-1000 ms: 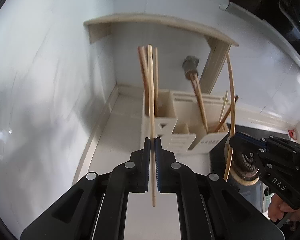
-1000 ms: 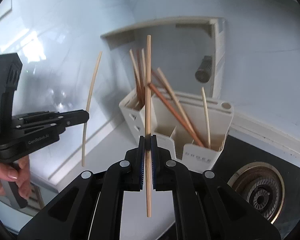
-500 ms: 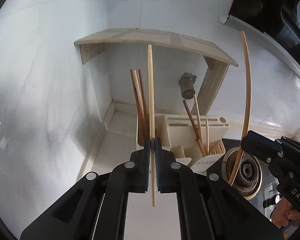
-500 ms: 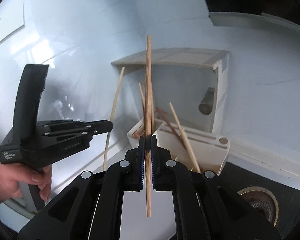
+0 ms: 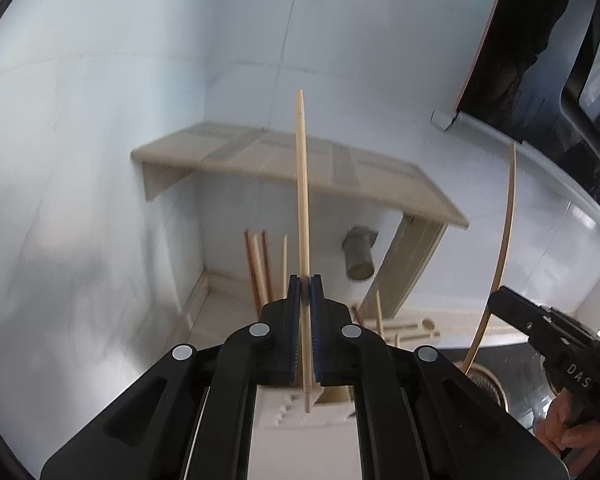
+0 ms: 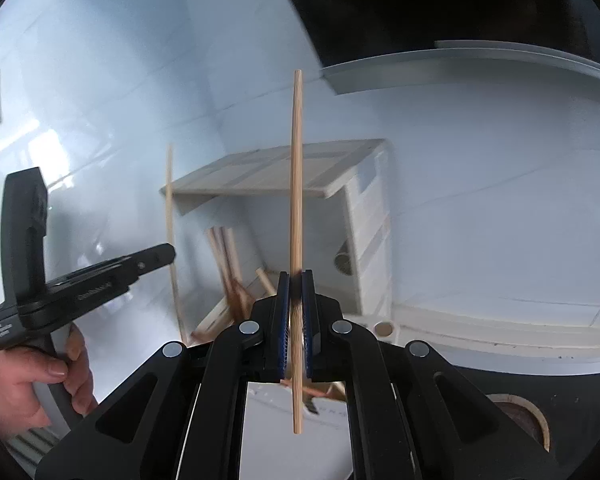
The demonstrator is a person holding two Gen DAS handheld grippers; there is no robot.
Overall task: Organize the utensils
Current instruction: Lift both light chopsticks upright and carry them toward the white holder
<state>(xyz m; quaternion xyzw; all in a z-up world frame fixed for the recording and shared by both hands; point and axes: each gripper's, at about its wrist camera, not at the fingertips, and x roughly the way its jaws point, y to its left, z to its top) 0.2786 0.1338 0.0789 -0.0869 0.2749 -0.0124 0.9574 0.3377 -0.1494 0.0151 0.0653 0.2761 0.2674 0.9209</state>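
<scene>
My left gripper (image 5: 305, 280) is shut on a pale wooden chopstick (image 5: 302, 184) held upright. My right gripper (image 6: 296, 276) is shut on a second pale chopstick (image 6: 296, 168), also upright. Below and behind the fingers stands a cream utensil holder (image 5: 300, 408), mostly hidden, with several brown and pale chopsticks (image 5: 258, 268) leaning in it; they also show in the right wrist view (image 6: 228, 268). Each gripper sees the other: the right gripper (image 5: 496, 300) with its chopstick (image 5: 506, 240) at the right, the left gripper (image 6: 168, 254) with its chopstick (image 6: 171, 232) at the left.
A cream wooden shelf (image 5: 292, 164) spans the tiled corner above the holder. A grey cylinder (image 5: 360, 256) sticks out of the wall under it. A stove burner (image 6: 524, 416) sits low right on the dark cooktop. A range hood (image 6: 460, 12) hangs above.
Both grippers have risen and tilted up, still holding their chopsticks. The holder has dropped low in both views, mostly behind the fingers.
</scene>
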